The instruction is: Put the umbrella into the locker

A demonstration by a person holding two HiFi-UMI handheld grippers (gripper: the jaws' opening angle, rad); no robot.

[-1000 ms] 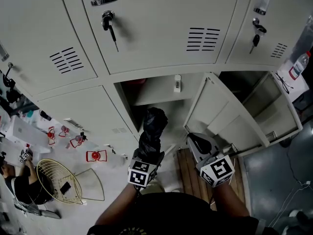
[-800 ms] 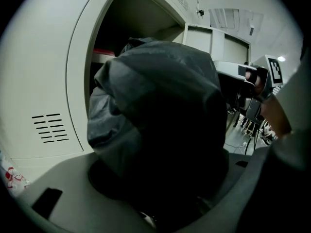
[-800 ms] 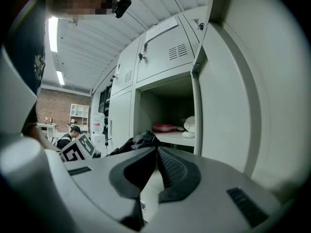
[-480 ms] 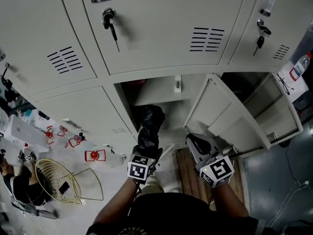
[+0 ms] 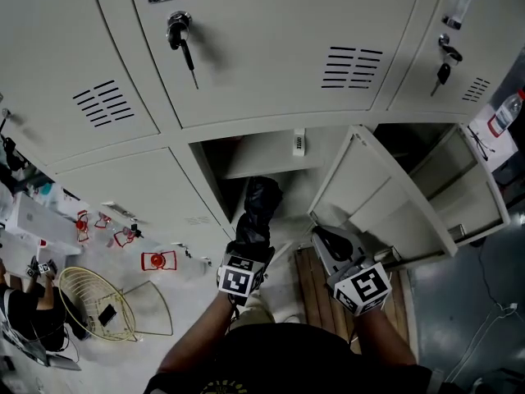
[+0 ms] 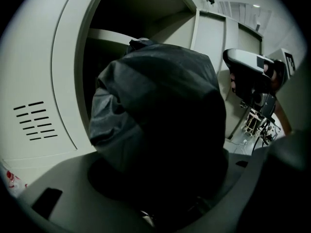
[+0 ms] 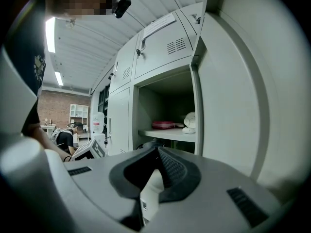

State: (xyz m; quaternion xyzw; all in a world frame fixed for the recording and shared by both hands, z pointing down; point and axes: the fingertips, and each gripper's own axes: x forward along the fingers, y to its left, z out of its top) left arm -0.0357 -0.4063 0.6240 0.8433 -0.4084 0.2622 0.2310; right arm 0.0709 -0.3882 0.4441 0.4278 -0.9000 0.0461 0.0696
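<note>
Bank of pale grey metal lockers, keys [image 5: 180, 38] hanging in the upper doors. One lower locker [image 5: 264, 151] is open, its door [image 5: 371, 189] swung out to the right. Light floor [image 5: 176, 298] with a wire basket [image 5: 94, 304] on the left, wooden slats [image 5: 316, 290] underfoot. Left gripper [image 5: 248, 251] angled down toward the opening, jaws clamped on the black folded umbrella [image 5: 259, 208], whose far end sits at the locker mouth below the shelf. Right gripper [image 5: 332, 245] roughly level by the door's lower edge, jaws together, nothing in them.

Head view steeply down; both gripper views close along their jaws; open locker [image 5: 264, 153] common to all.
</note>
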